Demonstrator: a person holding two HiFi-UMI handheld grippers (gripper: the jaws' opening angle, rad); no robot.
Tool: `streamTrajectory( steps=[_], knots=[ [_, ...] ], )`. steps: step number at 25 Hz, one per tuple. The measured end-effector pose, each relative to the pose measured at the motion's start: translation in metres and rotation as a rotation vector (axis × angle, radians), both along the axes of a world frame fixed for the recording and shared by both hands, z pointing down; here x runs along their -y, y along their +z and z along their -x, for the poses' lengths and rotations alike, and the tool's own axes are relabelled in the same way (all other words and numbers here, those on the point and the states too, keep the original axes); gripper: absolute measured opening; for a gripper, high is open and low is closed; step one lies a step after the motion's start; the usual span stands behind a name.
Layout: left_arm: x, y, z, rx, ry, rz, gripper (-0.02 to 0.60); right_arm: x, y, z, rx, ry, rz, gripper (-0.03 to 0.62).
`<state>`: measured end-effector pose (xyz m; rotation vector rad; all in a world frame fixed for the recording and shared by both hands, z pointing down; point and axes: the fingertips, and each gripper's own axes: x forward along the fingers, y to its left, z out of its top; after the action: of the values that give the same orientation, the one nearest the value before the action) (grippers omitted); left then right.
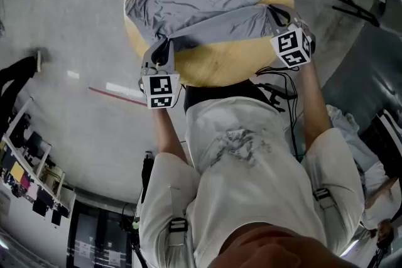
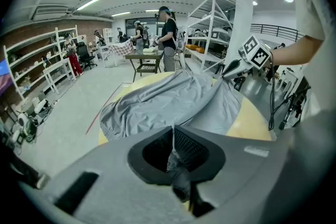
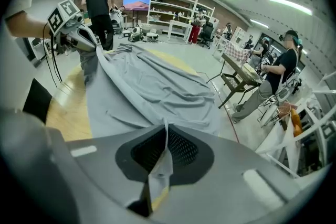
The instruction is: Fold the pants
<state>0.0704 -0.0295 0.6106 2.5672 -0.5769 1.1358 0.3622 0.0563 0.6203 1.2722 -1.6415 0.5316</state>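
Jaws on both grippers are closed on grey cloth. The left gripper (image 2: 173,152) pinches a bunched edge of the pants (image 2: 168,102), and the right gripper (image 3: 164,152) clamps a thin fold of the same garment.

Under them is a round, pale wooden tabletop (image 1: 220,63) standing on a grey concrete floor (image 1: 75,41) marked with red lines. The room is a large workshop hall with strip lights overhead, white shelves (image 3: 173,16) along the walls, and other people (image 2: 168,39) standing further off.

A band of cloth runs from one pair of jaws to the other along the near side of the tabletop. Bare wood shows between that band and the person holding the grippers. Beyond the jaws the rest of the pants lies rumpled, spreading to the far rim.

The head view cuts off that far rim, so how much cloth hangs over it cannot be told. Whether the gripped edge is the waist or the leg ends is also unclear. The person's body hides the table's base.
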Motion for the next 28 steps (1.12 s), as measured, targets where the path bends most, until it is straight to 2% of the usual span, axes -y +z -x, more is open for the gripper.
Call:
streamTrajectory(
  steps=[28],
  knots=[
    [0.078, 0.009, -0.015, -0.029, -0.068, 0.005, 0.020, 0.135, 0.009, -0.030, -0.110, -0.175, -0.016, 0.023]
  ],
)
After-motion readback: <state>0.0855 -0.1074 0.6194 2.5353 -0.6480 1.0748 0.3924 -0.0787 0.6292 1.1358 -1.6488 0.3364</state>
